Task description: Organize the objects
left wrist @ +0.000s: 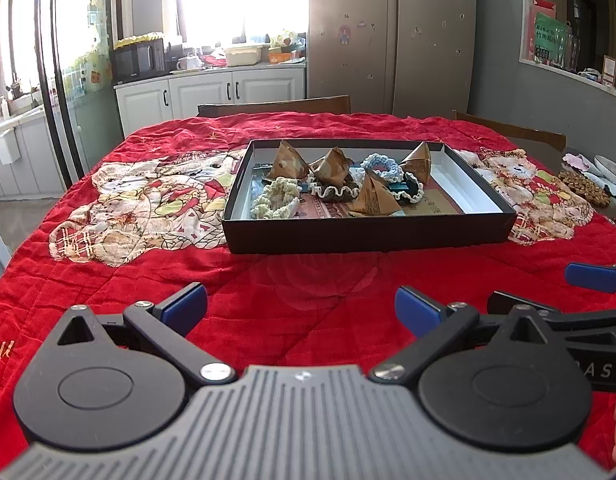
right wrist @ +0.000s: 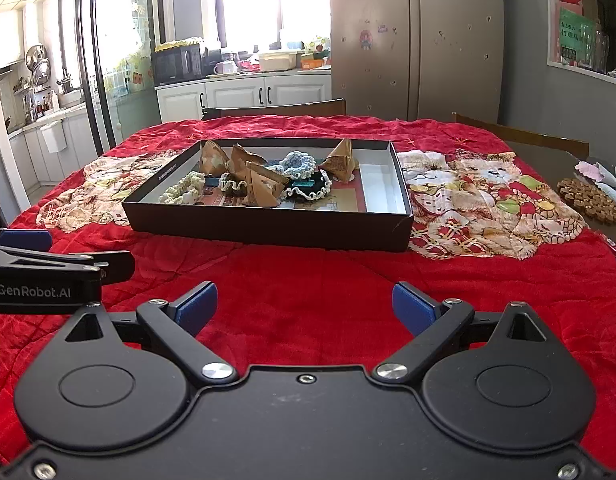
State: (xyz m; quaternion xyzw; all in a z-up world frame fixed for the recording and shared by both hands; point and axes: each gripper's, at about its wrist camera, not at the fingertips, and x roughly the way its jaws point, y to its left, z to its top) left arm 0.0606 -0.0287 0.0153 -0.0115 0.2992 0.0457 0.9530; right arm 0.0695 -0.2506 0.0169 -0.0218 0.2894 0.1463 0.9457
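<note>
A shallow black box point(left wrist: 363, 236) point(right wrist: 268, 230) sits on the red tablecloth, ahead of both grippers. Inside lie several brown paper pyramids point(left wrist: 288, 162) point(right wrist: 262, 186), a cream crochet scrunchie point(left wrist: 276, 200) point(right wrist: 184, 192), a light blue one point(left wrist: 381, 166) point(right wrist: 298, 162) and a dark one with cream trim point(left wrist: 335, 190) point(right wrist: 311, 188). My left gripper point(left wrist: 302, 308) is open and empty, low over the cloth in front of the box. My right gripper point(right wrist: 304, 306) is open and empty beside it. Each gripper shows at the other view's edge.
The red quilted cloth point(left wrist: 308, 288) with bear pictures covers the table. A round cork trivet point(right wrist: 589, 198) and pale dishes point(left wrist: 611, 170) lie at the right edge. Wooden chair backs point(left wrist: 274, 105) stand behind the table. Kitchen cabinets and a fridge are beyond.
</note>
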